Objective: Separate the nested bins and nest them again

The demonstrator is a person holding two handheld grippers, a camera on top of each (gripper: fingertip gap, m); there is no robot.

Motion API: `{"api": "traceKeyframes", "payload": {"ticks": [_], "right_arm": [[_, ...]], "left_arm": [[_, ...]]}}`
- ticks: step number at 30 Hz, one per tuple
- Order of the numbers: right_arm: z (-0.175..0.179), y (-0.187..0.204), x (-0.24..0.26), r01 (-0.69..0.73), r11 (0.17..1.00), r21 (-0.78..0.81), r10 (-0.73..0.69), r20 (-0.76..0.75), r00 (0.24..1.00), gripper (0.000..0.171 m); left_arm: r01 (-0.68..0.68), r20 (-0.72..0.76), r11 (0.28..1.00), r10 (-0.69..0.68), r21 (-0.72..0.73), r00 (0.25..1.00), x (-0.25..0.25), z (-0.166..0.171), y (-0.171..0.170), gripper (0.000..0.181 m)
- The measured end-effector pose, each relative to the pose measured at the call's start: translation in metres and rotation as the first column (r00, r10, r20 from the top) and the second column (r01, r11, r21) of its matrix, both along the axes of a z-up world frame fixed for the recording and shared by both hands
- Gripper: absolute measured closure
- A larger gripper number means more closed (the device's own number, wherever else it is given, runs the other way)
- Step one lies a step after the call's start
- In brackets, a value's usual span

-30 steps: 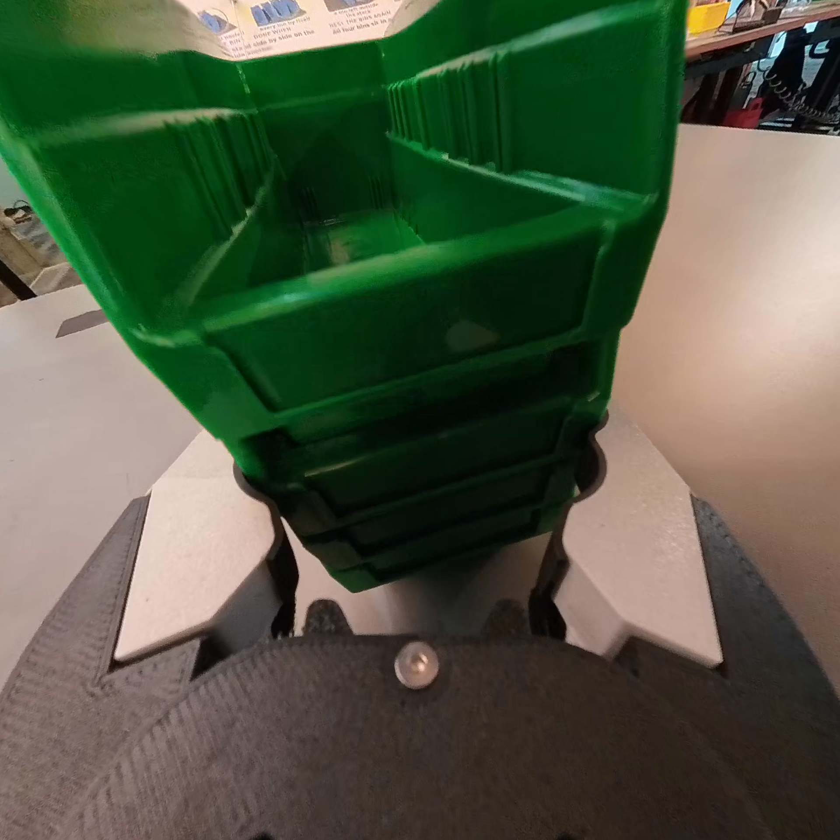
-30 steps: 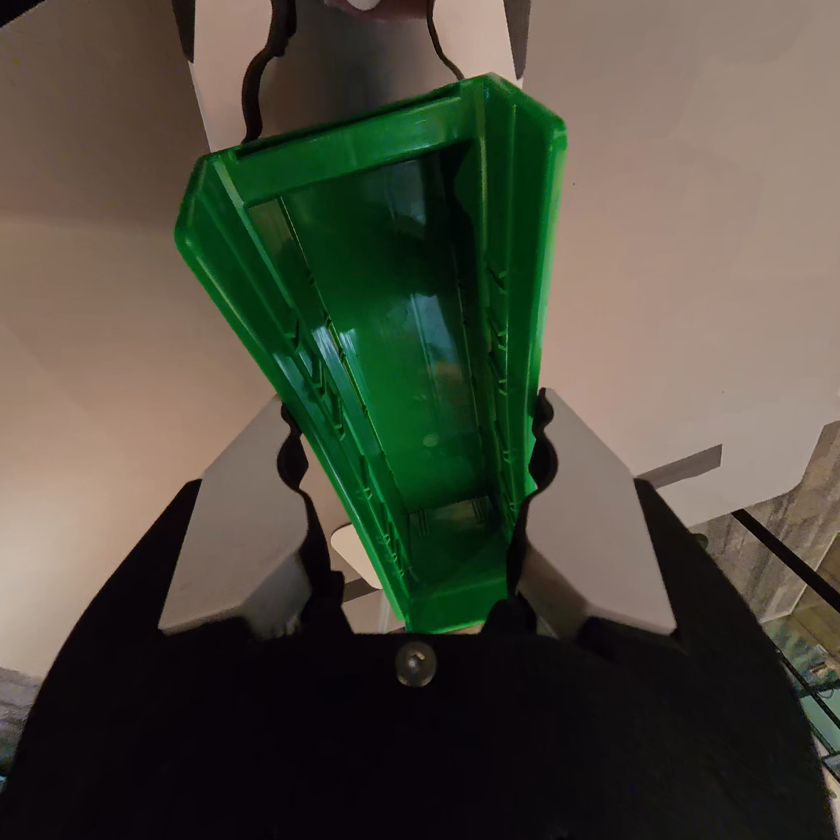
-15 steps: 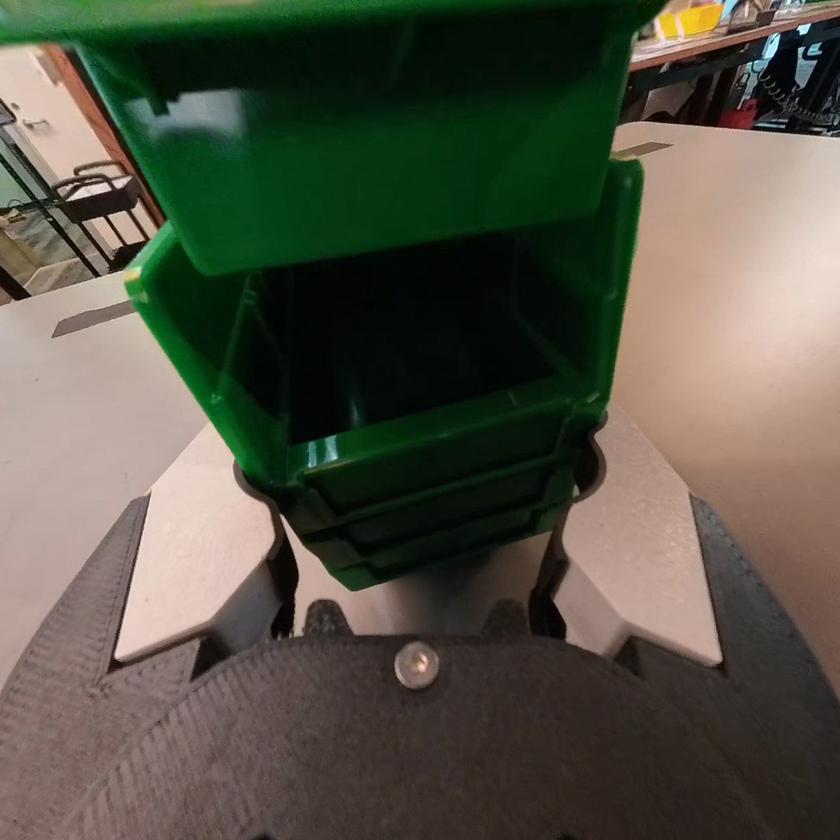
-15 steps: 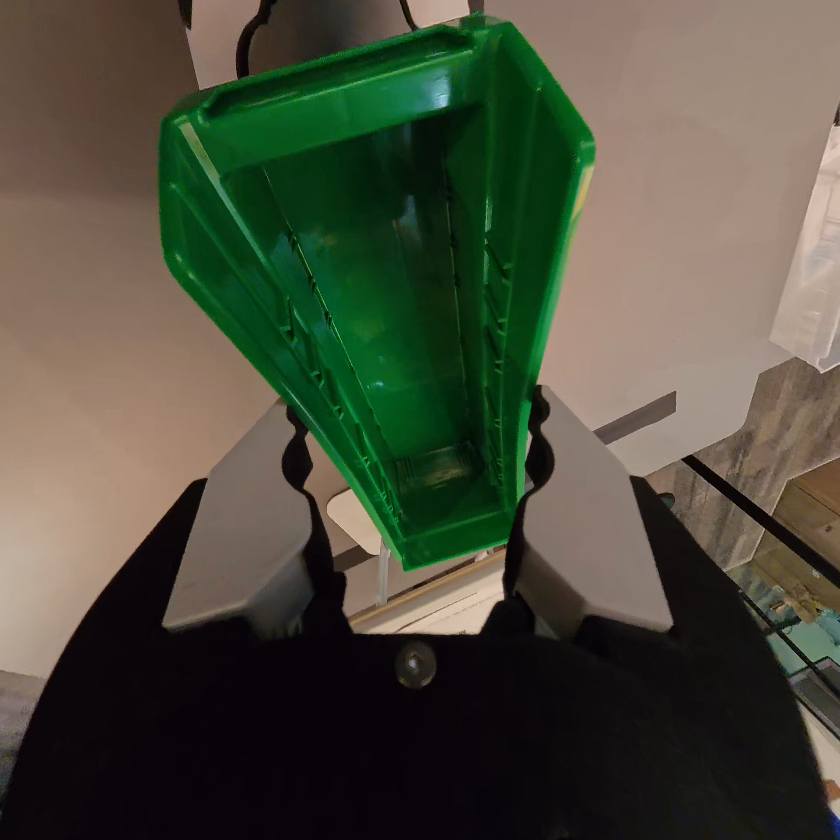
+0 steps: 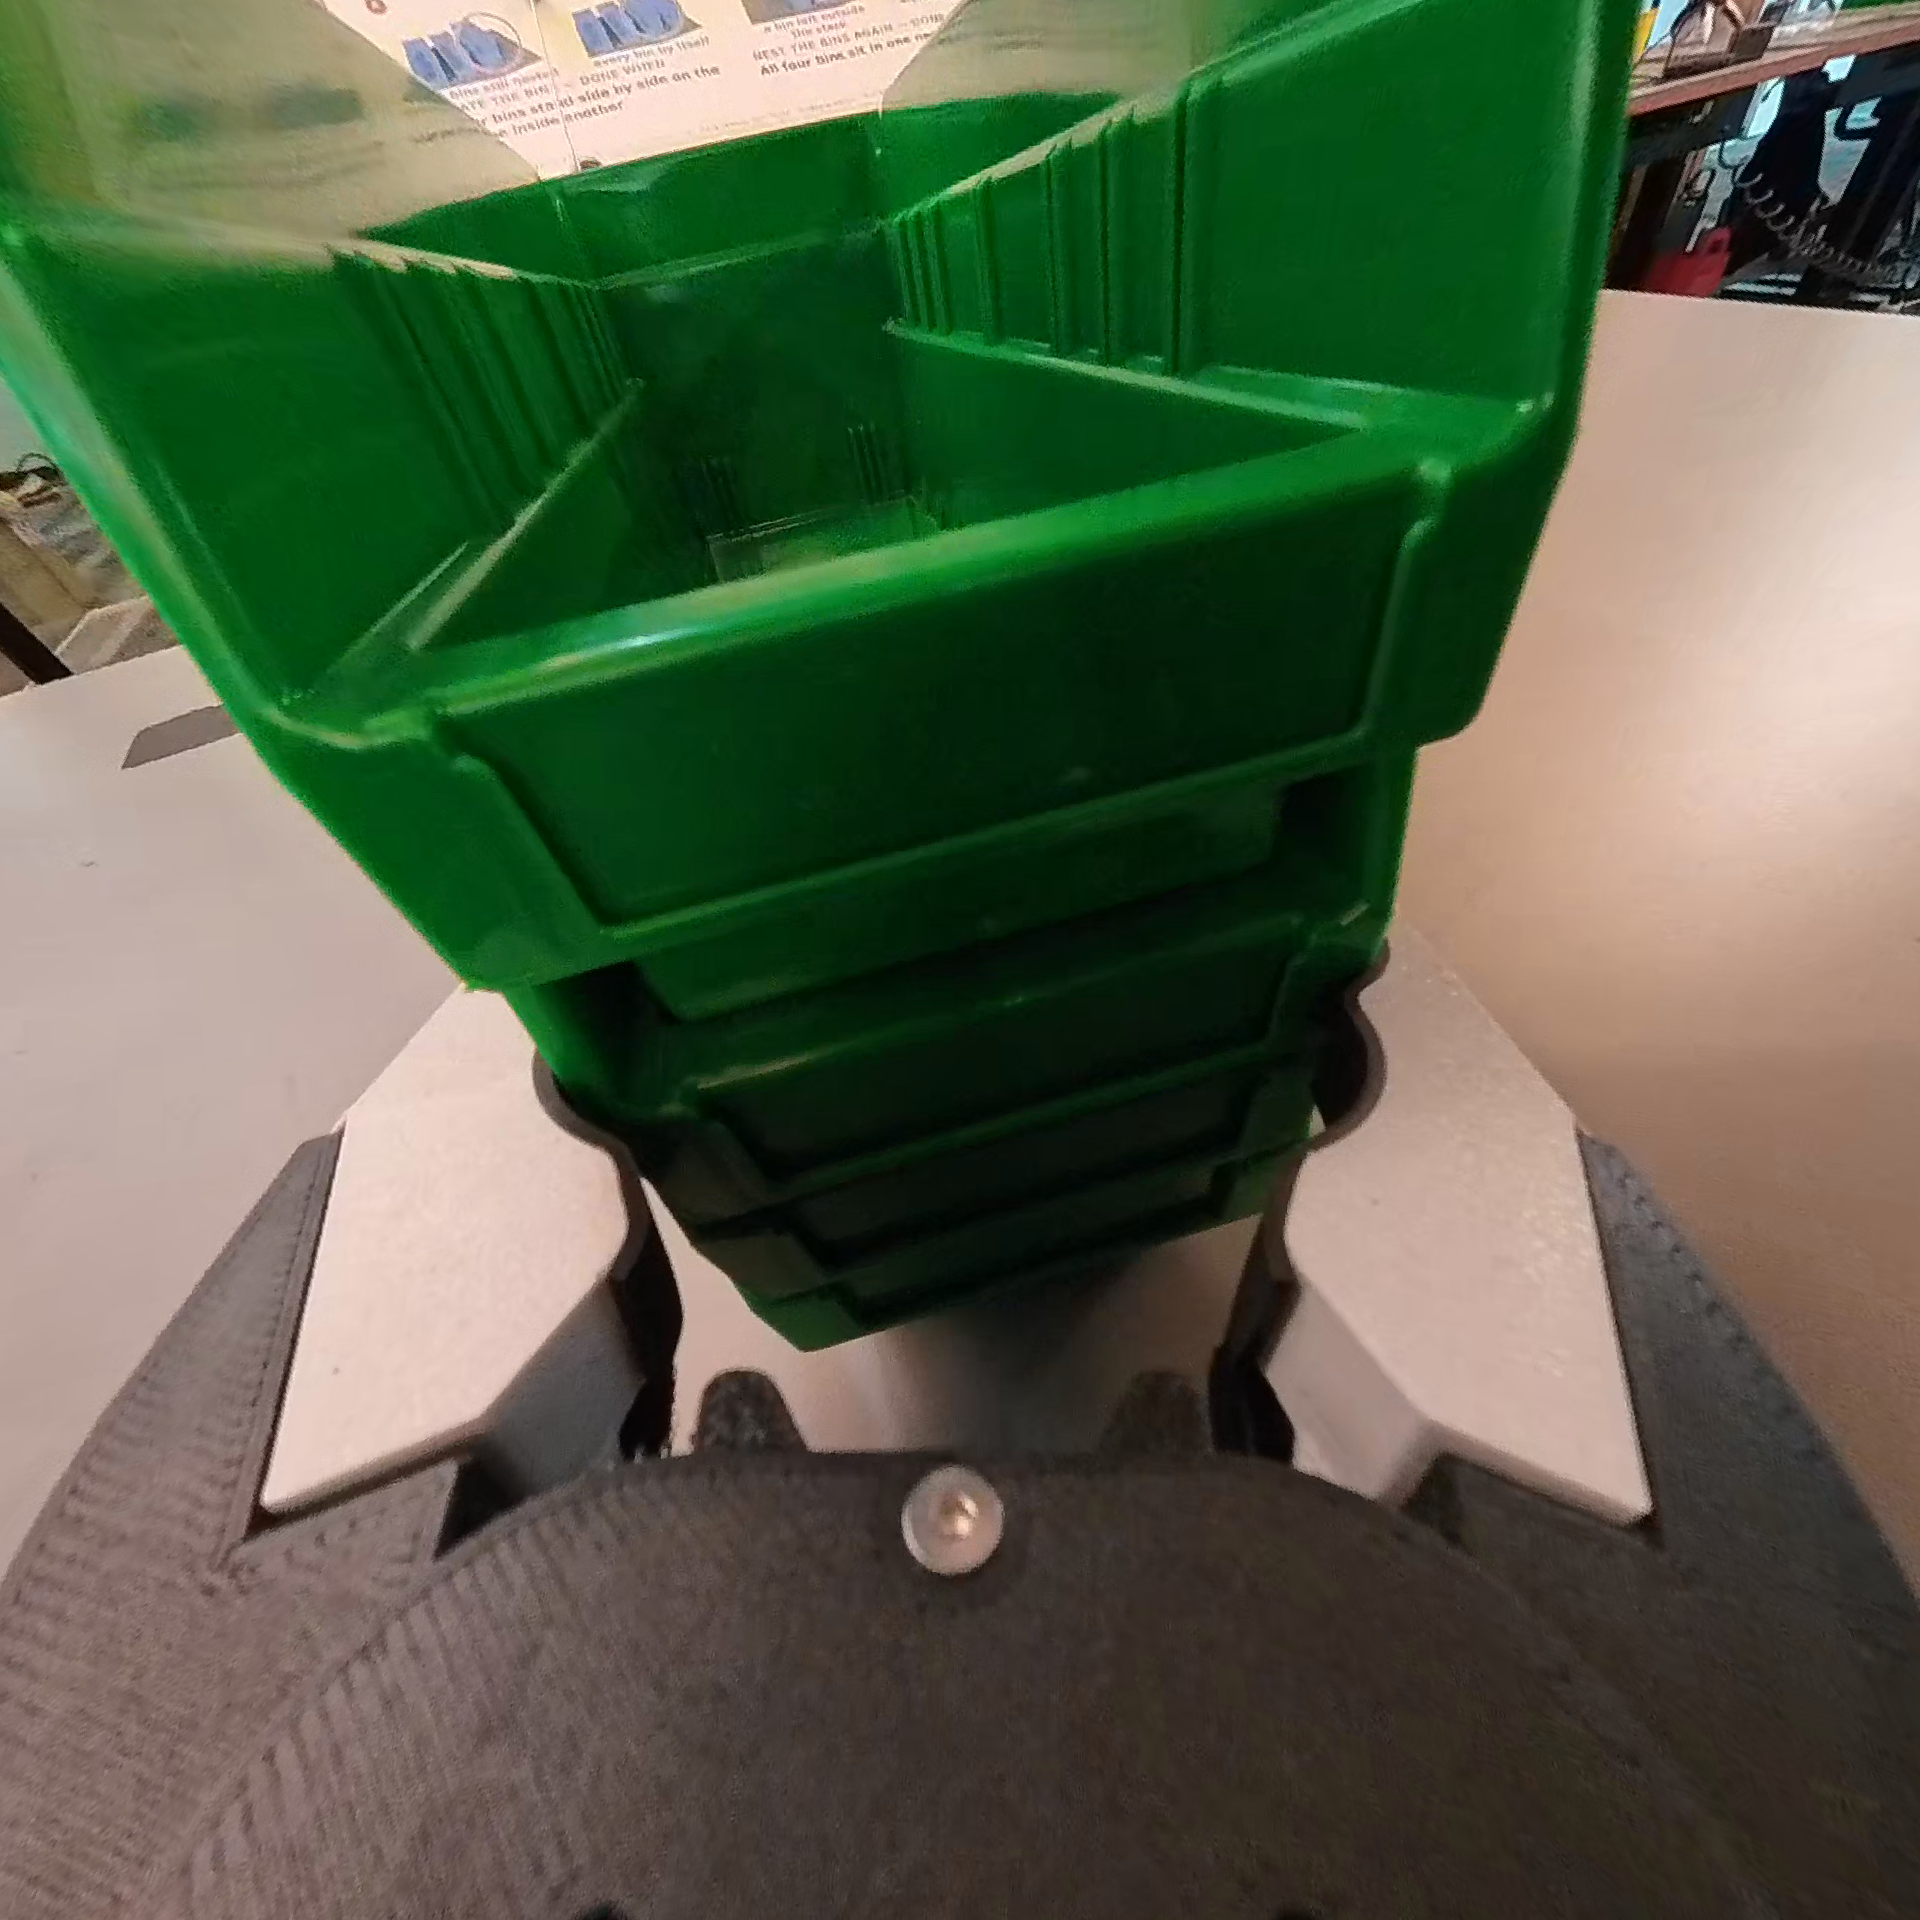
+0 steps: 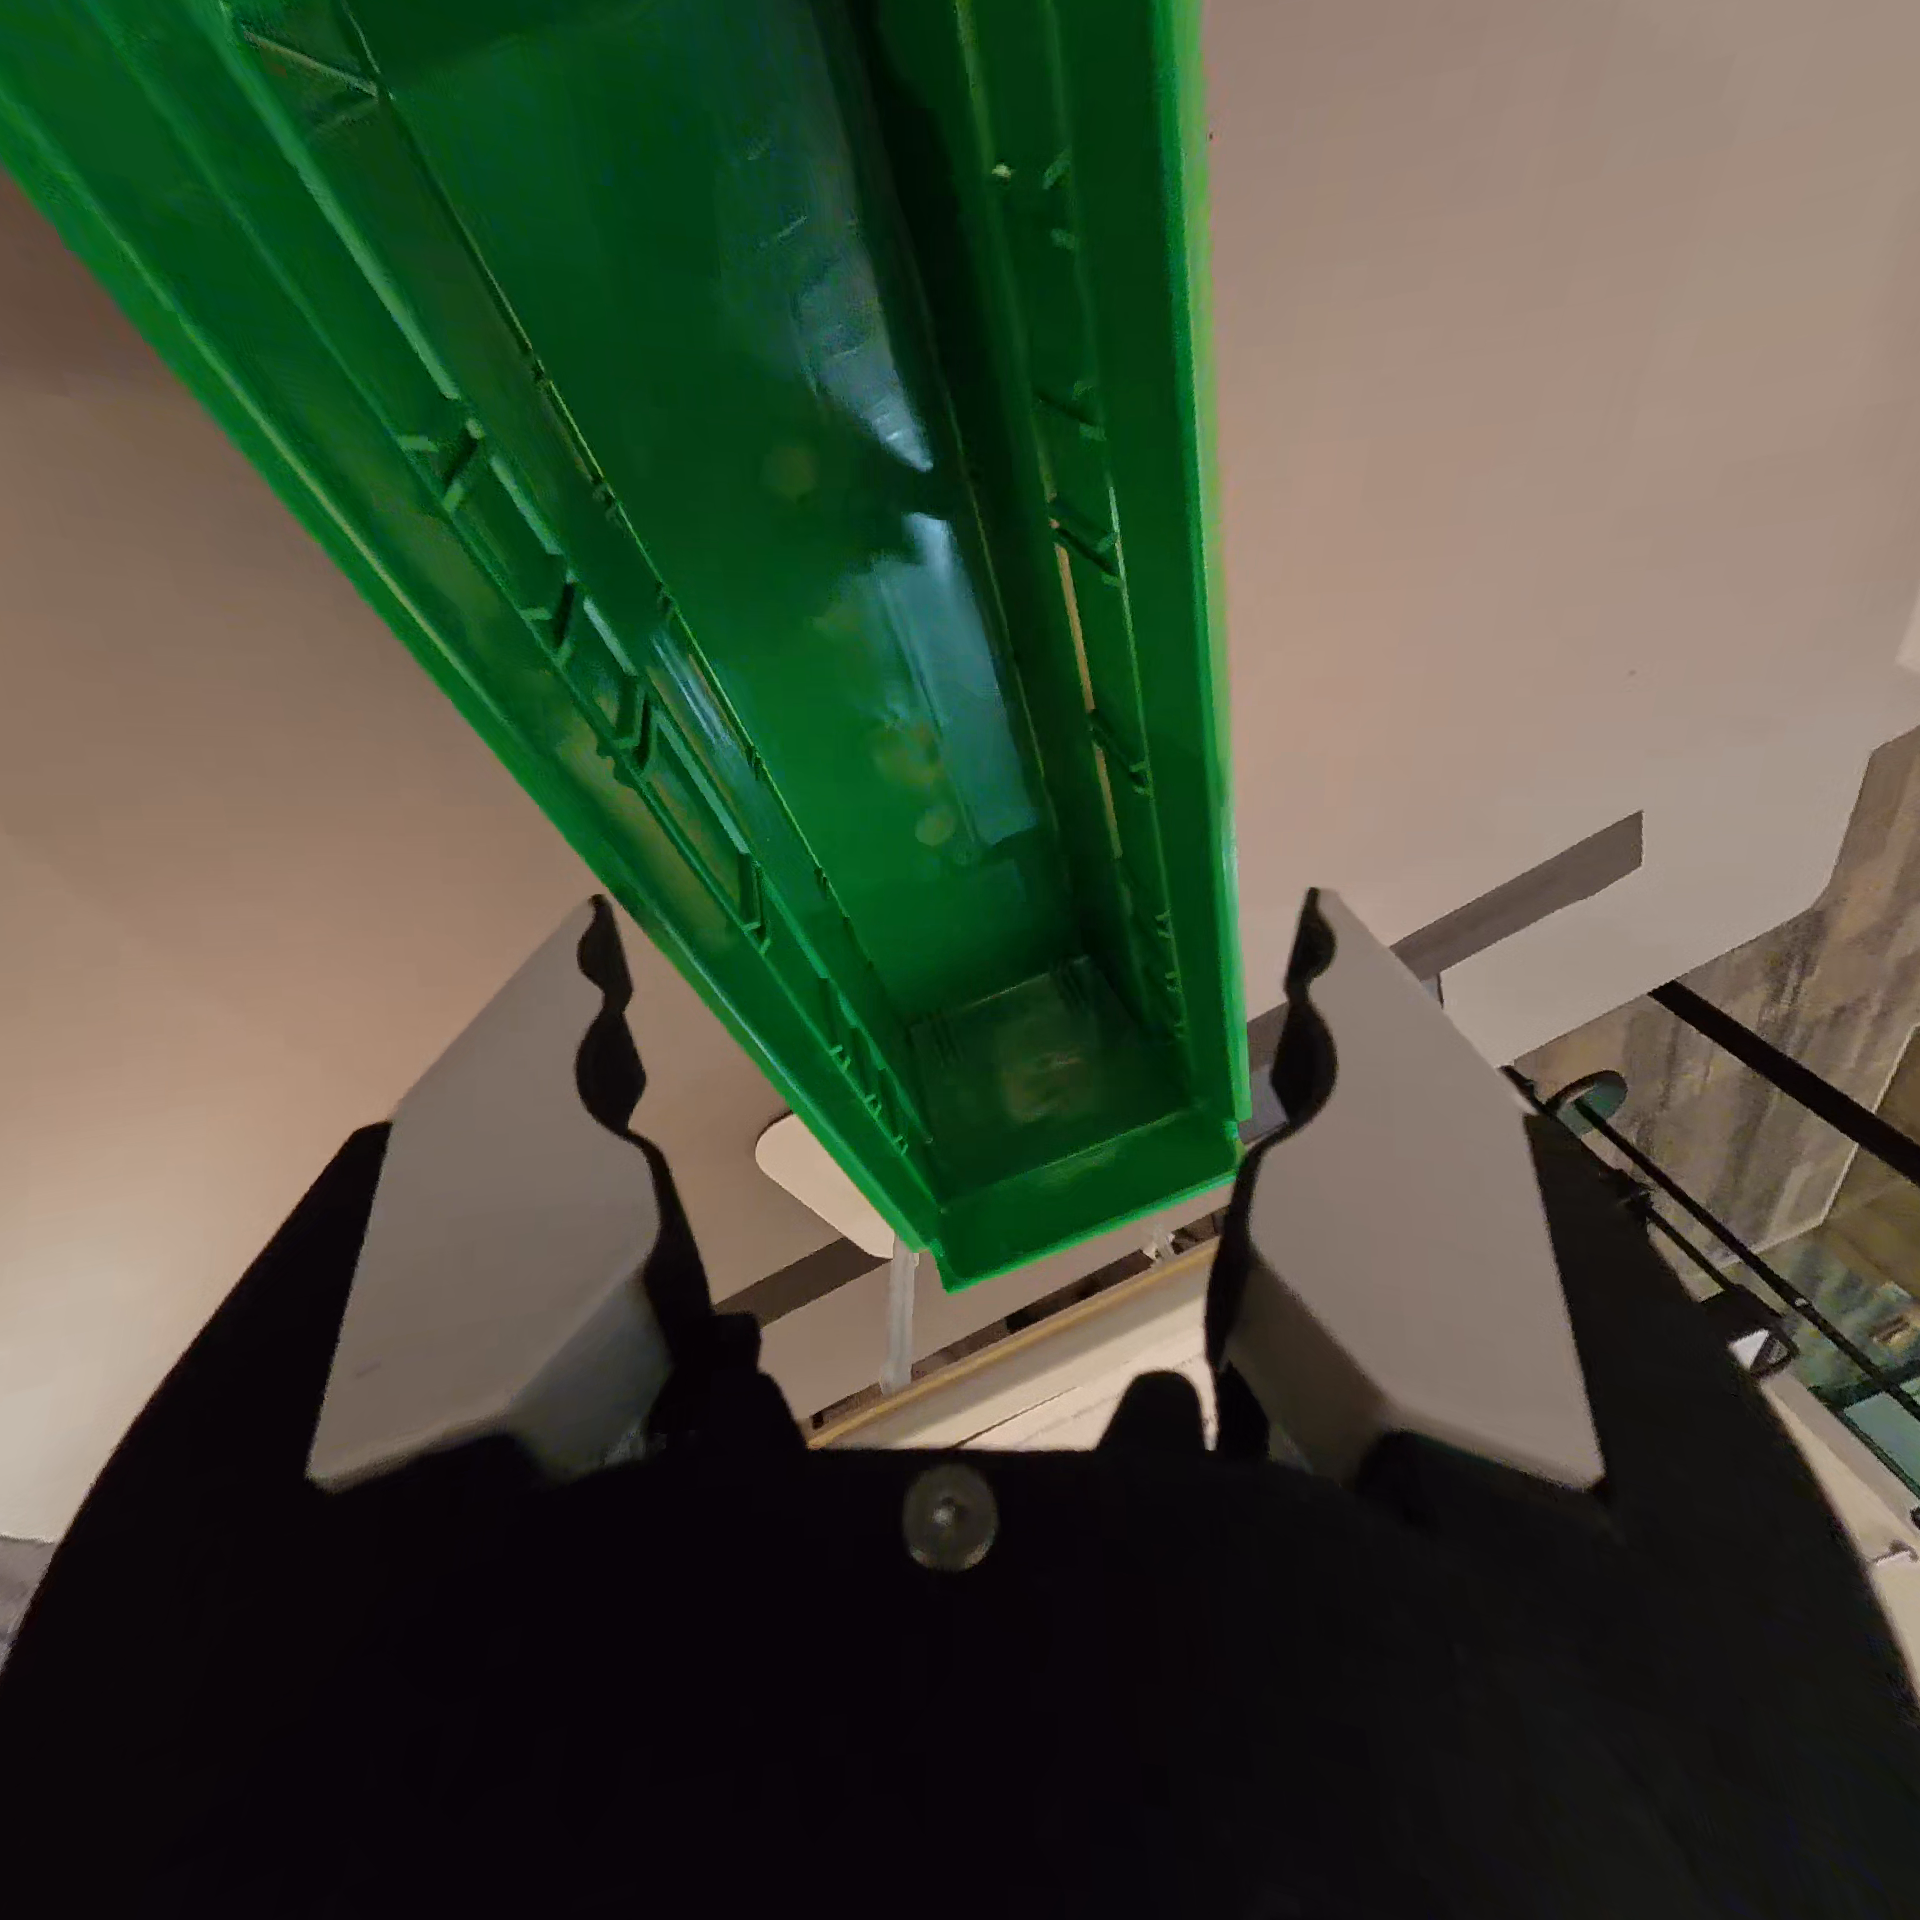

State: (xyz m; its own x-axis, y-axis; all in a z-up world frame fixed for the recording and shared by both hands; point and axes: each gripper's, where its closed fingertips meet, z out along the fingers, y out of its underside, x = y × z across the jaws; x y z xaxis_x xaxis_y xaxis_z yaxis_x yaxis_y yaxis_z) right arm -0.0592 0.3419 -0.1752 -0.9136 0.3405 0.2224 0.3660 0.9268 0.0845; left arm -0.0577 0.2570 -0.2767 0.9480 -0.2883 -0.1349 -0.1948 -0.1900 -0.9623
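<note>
In the left wrist view a stack of nested green bins (image 5: 987,1081) stands between my fingers. My left gripper (image 5: 961,1070) is shut on the sides of the lower bins. The top green bin (image 5: 935,790) sits in the stack, slightly higher than the rest, with its open inside facing me. In the right wrist view the same top bin (image 6: 831,520) runs away from me, seen from above. My right gripper (image 6: 956,909) is open around its near end. The right finger (image 6: 1351,1091) is close against the bin and the left finger (image 6: 520,1091) stands apart from it.
The bins are over a pale table (image 5: 1714,727), which also shows in the right wrist view (image 6: 1558,416). A printed sheet (image 5: 644,62) lies behind the stack. Shelves and clutter (image 5: 1766,208) stand beyond the far right edge. The table's edge and floor (image 6: 1766,1143) show at right.
Half a second ago the top bin was lifted clear above the stack. Now it sits nested in the stack again, and my right gripper's fingers have spread apart from it.
</note>
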Motion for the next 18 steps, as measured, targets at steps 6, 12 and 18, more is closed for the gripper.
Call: {"api": "traceKeyframes", "payload": {"ticks": [6, 12, 18], "right_arm": [[-0.021, 0.011, 0.0, -0.036, 0.999, 0.003, 0.036, 0.112, 0.993, 0.047], [-0.018, 0.009, -0.004, -0.055, 0.998, -0.04, 0.059, 0.1, 0.993, 0.069], [-0.017, 0.008, -0.005, -0.055, 0.995, -0.085, 0.062, 0.075, 0.995, 0.074]], "left_arm": [[0.0, -0.001, 1.0, 0.0, -0.001, 1.0, 0.0, 0.0, 0.0, 0.044], [0.005, 0.001, 1.0, -0.005, -0.002, 1.0, -0.001, 0.0, 0.0, 0.043], [0.008, 0.0, 1.0, -0.008, -0.001, 1.0, -0.001, 0.0, 0.0, 0.043]]}}
